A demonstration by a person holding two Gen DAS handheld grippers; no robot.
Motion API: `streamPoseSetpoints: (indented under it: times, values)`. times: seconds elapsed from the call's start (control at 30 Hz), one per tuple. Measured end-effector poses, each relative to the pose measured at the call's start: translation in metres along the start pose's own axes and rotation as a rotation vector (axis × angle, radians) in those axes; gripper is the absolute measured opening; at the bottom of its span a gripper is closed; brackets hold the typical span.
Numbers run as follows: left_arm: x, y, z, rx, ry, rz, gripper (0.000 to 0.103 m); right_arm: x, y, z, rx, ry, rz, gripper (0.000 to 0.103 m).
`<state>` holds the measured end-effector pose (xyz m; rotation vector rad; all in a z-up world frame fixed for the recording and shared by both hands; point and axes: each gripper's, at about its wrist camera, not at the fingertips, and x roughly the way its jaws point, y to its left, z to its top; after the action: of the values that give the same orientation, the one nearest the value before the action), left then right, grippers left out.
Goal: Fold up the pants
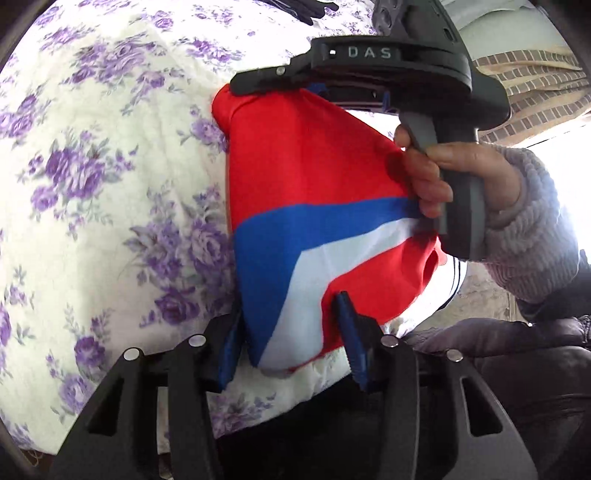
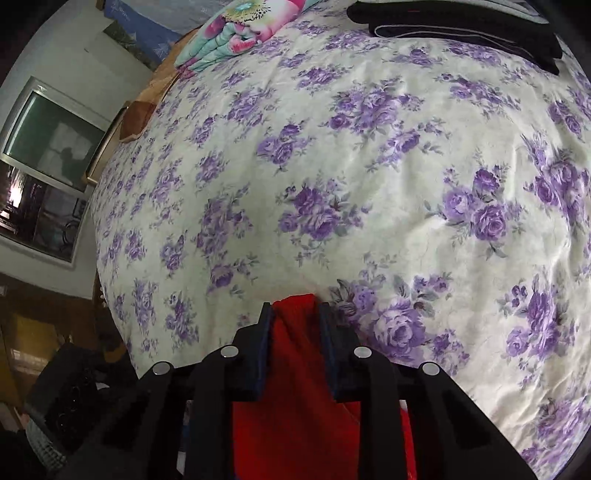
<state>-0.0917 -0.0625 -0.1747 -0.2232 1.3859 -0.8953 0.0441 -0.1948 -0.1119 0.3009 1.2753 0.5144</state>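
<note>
Pants (image 1: 314, 192) stretched along near edge of bed (image 1: 110, 147). Left gripper (image 1: 291, 332) straddling one end, pads apparently not yet pressing. Right gripper (image 2: 295, 328) clenched on other end, red cloth between jaws.

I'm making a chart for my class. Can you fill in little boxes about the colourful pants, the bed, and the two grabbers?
pants: red, blue and white pants, bunched up on the bed
bed cover: cream bedspread with purple flowers
left gripper: pants corner between its blue pads, not clearly pinched
right gripper: closed on red cloth
far end of bed: dark clothes, folded flowery blanket
</note>
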Motion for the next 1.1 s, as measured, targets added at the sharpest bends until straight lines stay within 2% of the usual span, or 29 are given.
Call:
streamPoseSetpoints:
  times: [0.13, 0.17, 0.23, 0.33, 0.4, 0.47, 0.53, 0.57, 0.67, 0.7, 0.73, 0.77, 0.8, 0.87, 0.93, 0.97, 1.0, 1.07, 1.1]
  values:
    - [-0.009, 0.0, -0.004, -0.001, -0.005, 0.012, 0.046, -0.032, 0.014, -0.003, -0.054, -0.086, -0.004, 0.025]
    - [-0.015, 0.0, -0.004, 0.002, -0.015, 0.012, 0.045, -0.046, 0.023, -0.005, -0.102, -0.126, -0.024, 0.026]
    - [-0.018, 0.0, -0.002, -0.007, -0.034, -0.008, 0.045, -0.06, 0.042, -0.006, -0.187, -0.153, 0.012, 0.026]
    - [-0.002, 0.008, 0.01, -0.032, 0.021, -0.04, 0.045, -0.051, 0.063, -0.011, -0.221, -0.066, 0.138, 0.025]
    - [0.005, 0.008, 0.015, -0.023, 0.045, -0.05, 0.046, -0.021, 0.071, -0.015, -0.224, 0.04, 0.108, 0.025]
    - [0.001, -0.005, 0.016, 0.036, 0.047, -0.052, 0.045, 0.004, 0.064, -0.015, -0.195, 0.113, 0.024, 0.022]
    - [-0.001, -0.025, 0.008, 0.134, 0.052, -0.045, 0.044, 0.011, 0.055, -0.012, -0.175, 0.11, -0.013, 0.002]
    - [0.0, -0.034, 0.005, 0.174, 0.054, -0.021, 0.044, 0.011, 0.053, -0.007, -0.184, 0.089, -0.043, 0.0]
    - [0.001, -0.035, 0.002, 0.167, 0.053, -0.015, 0.044, 0.008, 0.044, 0.006, -0.147, 0.068, -0.021, 0.0]
    - [0.001, -0.037, 0.0, 0.156, 0.048, -0.022, 0.04, 0.0, 0.048, 0.008, -0.167, 0.035, -0.044, 0.005]
    - [-0.002, -0.034, -0.002, 0.146, 0.043, -0.027, 0.04, -0.01, 0.051, 0.008, -0.188, 0.003, -0.059, 0.005]
    - [-0.003, -0.032, -0.004, 0.136, 0.043, -0.025, 0.04, -0.02, 0.053, 0.008, -0.19, -0.013, -0.028, 0.005]
    - [-0.004, -0.027, -0.005, 0.118, 0.046, -0.021, 0.04, -0.025, 0.056, 0.007, -0.187, -0.009, 0.01, 0.005]
    - [-0.001, -0.014, -0.005, 0.067, 0.064, -0.042, 0.042, -0.021, 0.062, -0.002, -0.209, 0.053, 0.041, 0.005]
    - [0.003, -0.004, -0.002, 0.043, 0.081, -0.062, 0.042, 0.005, 0.063, -0.012, -0.213, 0.124, 0.009, 0.012]
    - [0.001, -0.004, 0.004, 0.044, 0.087, -0.063, 0.042, 0.016, 0.056, -0.013, -0.187, 0.122, -0.013, 0.004]
    - [0.001, -0.003, 0.005, 0.046, 0.092, -0.062, 0.042, 0.02, 0.046, -0.011, -0.135, 0.082, -0.017, 0.0]
    - [0.001, -0.004, 0.008, 0.074, 0.114, -0.059, 0.042, 0.007, 0.035, -0.007, -0.012, -0.025, 0.004, 0.001]
    - [0.001, -0.006, 0.009, 0.098, 0.127, -0.05, 0.042, -0.011, 0.036, -0.006, 0.007, -0.108, -0.012, 0.01]
